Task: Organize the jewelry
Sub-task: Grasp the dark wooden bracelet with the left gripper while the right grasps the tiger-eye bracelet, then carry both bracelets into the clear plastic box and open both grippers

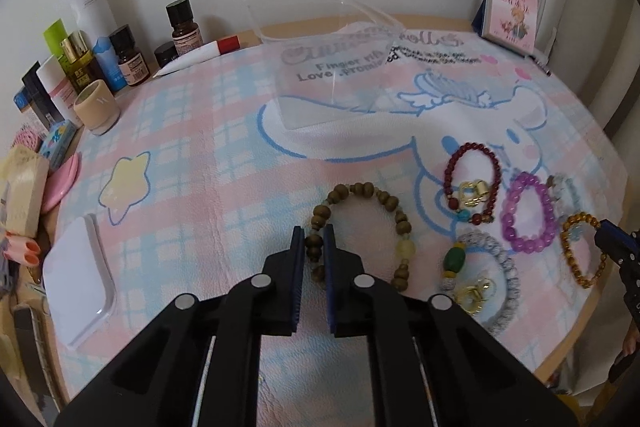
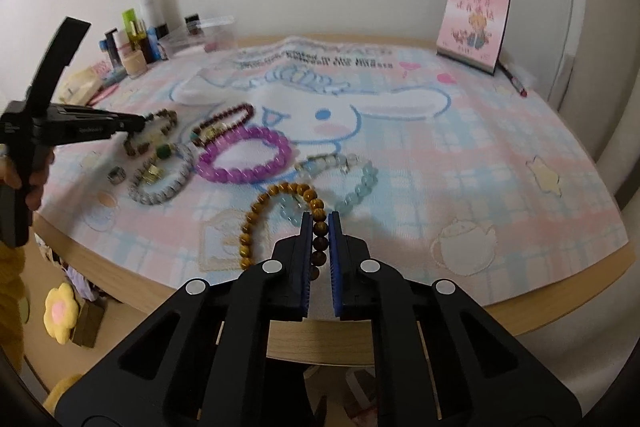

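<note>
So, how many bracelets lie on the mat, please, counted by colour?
Brown wooden bracelet: 1
Dark red bracelet: 1
Purple bracelet: 1
Amber bracelet: 1
Grey bracelet: 1
Pale blue bracelet: 1
Total: 6

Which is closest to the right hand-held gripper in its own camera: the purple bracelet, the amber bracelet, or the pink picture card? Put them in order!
1. Amber bracelet: right between the fingers of the right hand-held gripper.
2. Purple bracelet: farther out, a bit left, flat on the mat.
3. Pink picture card: farthest, standing at the back right by the wall.
</note>
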Demonstrator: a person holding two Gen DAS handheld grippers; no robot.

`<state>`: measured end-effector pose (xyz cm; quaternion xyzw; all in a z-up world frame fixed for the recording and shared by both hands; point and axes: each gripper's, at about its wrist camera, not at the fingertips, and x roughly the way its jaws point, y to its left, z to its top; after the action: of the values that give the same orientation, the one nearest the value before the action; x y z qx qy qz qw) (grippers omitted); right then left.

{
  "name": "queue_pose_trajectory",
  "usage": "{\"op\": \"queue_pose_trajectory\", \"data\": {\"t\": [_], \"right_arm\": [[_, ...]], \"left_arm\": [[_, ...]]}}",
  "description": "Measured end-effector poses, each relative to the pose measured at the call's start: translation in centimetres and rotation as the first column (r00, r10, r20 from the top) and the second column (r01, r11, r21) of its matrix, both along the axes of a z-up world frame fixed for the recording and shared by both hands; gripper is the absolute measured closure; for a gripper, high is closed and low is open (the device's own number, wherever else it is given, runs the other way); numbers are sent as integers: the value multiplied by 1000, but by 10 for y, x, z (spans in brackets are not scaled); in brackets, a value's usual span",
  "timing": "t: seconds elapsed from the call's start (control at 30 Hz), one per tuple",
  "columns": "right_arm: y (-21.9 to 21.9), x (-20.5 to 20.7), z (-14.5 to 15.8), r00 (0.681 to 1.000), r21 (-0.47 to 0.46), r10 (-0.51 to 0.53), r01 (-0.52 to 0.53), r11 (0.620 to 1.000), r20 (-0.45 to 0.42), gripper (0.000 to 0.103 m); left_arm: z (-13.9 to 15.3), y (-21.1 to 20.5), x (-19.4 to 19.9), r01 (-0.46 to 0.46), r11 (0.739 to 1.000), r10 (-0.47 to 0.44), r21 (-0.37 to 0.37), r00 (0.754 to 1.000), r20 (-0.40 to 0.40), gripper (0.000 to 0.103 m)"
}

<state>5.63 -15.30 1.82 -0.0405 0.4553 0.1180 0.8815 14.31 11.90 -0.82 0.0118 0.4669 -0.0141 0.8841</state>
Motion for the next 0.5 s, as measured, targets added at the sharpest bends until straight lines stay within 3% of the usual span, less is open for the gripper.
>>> {"op": "queue_pose_trajectory", "data": {"t": [0.27,0.5], "right_arm": [[13,2,41,994,86,70,-77,993,85,96],[31,18,62,982,147,142,-160,976,128,96]], "left_arm": [[37,2,-20,34,996,-22,-83,990,137,94],[68,-7,-34,87,990,-60,-107,970,237,94]]}}
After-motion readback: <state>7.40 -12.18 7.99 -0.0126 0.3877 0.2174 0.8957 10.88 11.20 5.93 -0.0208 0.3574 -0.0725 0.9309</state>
